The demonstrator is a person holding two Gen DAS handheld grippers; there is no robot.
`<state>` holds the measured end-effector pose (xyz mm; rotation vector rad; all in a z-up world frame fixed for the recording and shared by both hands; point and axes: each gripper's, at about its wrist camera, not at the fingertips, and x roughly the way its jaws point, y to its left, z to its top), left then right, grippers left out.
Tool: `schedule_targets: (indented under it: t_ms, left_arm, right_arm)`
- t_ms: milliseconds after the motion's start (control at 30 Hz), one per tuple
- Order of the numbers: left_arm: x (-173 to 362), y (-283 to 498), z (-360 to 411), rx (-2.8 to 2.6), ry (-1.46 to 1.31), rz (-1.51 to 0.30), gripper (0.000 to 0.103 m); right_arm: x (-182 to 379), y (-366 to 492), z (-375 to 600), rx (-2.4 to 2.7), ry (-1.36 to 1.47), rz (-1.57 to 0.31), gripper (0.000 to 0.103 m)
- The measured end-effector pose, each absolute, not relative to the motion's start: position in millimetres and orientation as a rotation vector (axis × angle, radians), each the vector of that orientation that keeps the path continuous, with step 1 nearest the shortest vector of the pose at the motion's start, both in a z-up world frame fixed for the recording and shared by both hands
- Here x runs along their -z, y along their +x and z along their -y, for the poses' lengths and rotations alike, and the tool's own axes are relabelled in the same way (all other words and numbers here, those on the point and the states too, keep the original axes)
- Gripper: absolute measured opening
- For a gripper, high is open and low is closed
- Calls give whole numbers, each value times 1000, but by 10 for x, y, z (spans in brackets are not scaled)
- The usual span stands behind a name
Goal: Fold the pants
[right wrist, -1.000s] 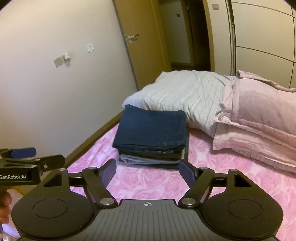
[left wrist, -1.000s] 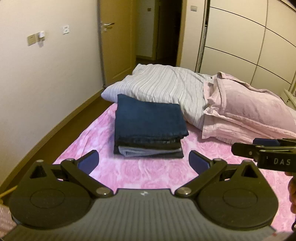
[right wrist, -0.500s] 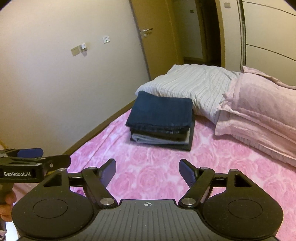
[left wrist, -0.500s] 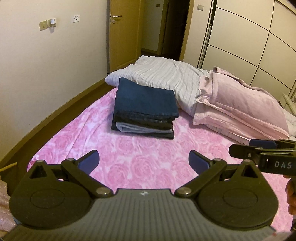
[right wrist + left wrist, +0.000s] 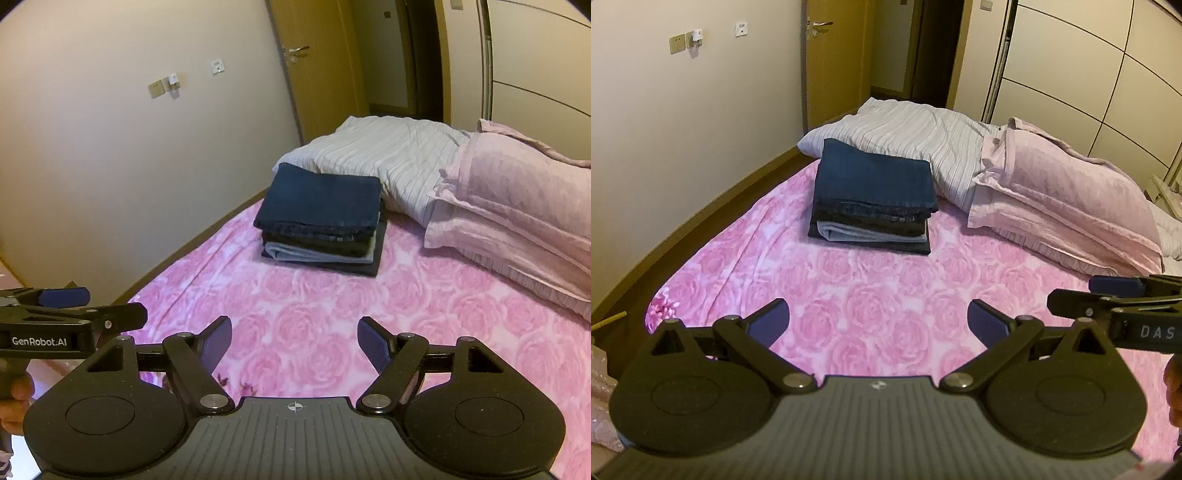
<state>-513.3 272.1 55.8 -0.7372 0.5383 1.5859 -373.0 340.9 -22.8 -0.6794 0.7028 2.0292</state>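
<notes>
From the left wrist view, the left gripper point(image 5: 878, 321) hangs over the pink rose-print bed point(image 5: 879, 295) with its fingers spread wide and nothing between them. The stack of folded pants point(image 5: 873, 197) lies on the bed well beyond the gripper, a dark blue pair on top, a pale grey-blue pair lower down and a dark one at the bottom. Just behind the stack sits a striped pillow point(image 5: 923, 136), and to the stack's right a pink pillow point(image 5: 1060, 195). The right gripper point(image 5: 1108, 306) pokes in at the right edge, seen side-on, far from the stack.

From the right wrist view, the right gripper point(image 5: 294, 343) is likewise spread and empty, above the bed point(image 5: 332, 314), well short of the stack of folded pants point(image 5: 325, 218). Only here does the left gripper point(image 5: 74, 314) show from the side, with part of a hand point(image 5: 16, 398) under it, left of the stack. The striped pillow point(image 5: 388, 147) touches the stack's far edge.
</notes>
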Motion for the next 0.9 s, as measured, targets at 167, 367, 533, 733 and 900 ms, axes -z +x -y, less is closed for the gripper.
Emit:
schedule_targets:
  t_ms: [167,367,533,733,900]
  left_arm:
    - [-524,-5122,-2696,-1587,-752,-546,101]
    - [-485,-5093,-2700,-1581,-767,-553,101]
    - [-483,-5094,-2720,-1585,-767,-556,101]
    - [-488,-5089,-2732,-1591,-763,-559,101]
    - [-477,-5097,-2748,-1590,-763,-564,101]
  right_arm:
    - [240,-3698,-3381,-2030,-689,-703,72]
    - [252,-3685,-3384,-2034,-697,-707,72]
    - [253,-3689,-3402,-2043,-702,-708,72]
    - [257,-3696,-3419,-2046,-704,-710,72]
    - [274,-3717,-3450,-2047,-713,-717,72]
